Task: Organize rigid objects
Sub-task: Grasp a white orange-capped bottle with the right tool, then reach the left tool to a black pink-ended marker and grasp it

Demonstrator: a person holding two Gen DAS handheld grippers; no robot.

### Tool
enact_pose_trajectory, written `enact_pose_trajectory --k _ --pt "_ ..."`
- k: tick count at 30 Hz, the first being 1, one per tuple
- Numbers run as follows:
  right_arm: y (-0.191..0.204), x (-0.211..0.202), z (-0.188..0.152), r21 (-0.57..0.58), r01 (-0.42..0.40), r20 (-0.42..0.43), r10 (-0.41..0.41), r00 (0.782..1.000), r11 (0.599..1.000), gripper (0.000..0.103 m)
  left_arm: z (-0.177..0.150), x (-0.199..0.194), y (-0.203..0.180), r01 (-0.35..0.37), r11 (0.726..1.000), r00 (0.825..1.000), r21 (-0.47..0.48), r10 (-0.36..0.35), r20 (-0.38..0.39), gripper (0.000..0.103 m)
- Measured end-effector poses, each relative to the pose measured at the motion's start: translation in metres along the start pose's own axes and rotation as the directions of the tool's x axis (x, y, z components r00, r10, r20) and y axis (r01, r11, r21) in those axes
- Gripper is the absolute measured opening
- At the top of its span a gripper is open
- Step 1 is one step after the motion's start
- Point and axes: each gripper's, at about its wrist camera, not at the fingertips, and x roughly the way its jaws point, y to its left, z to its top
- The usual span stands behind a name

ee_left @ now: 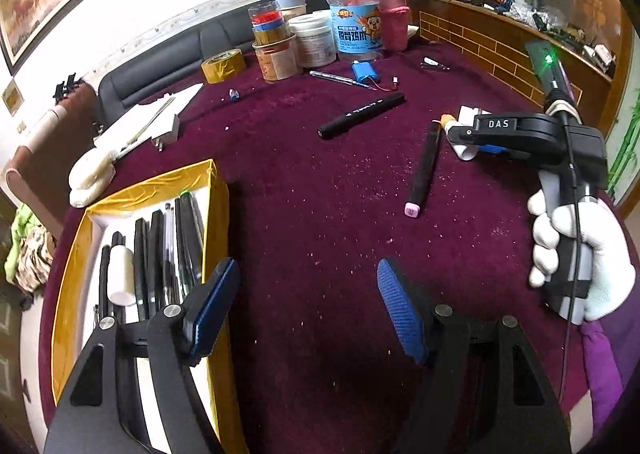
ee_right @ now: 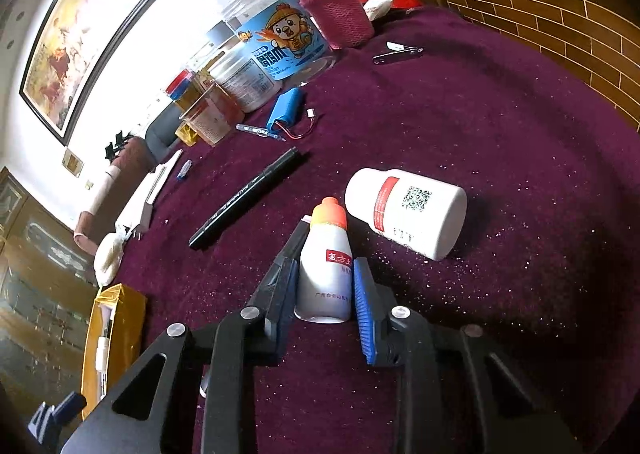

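My right gripper (ee_right: 325, 266) is shut on a small white bottle (ee_right: 326, 278) with an orange cap that lies on the purple cloth. The left wrist view shows that gripper (ee_left: 460, 133) from the side, held by a white-gloved hand (ee_left: 576, 254). A larger white bottle (ee_right: 406, 211) lies just right of it. A marker with a pink cap (ee_left: 424, 169) lies to the left of the small bottle. A black marker (ee_left: 362, 114) lies further back. My left gripper (ee_left: 307, 270) is open and holds nothing, beside a yellow box (ee_left: 216, 189) that holds several pens.
At the back stand several jars (ee_left: 356, 21), a pink-sleeved flask (ee_left: 394, 13) and a tape roll (ee_left: 222, 63). A blue battery pack (ee_right: 286, 105), a thin pen (ee_right: 260, 131) and a nail clipper (ee_right: 396, 51) lie on the cloth. A white plug (ee_left: 166, 131) sits at the left edge.
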Motion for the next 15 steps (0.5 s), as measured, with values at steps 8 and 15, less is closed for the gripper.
enact_pose_trajectory --k 8,15 --pt "-0.002 0.000 0.000 0.001 -0.010 -0.002 0.010 1.000 1.000 0.024 0.012 0.010 -0.018 -0.032 0.998 0.999 0.054 0.033 -0.002 0.071" --pt "-0.002 0.000 0.000 0.002 -0.011 -0.003 0.011 1.000 1.000 0.024 0.017 0.019 -0.028 -0.027 0.997 1.000 0.079 0.028 -0.013 0.071"
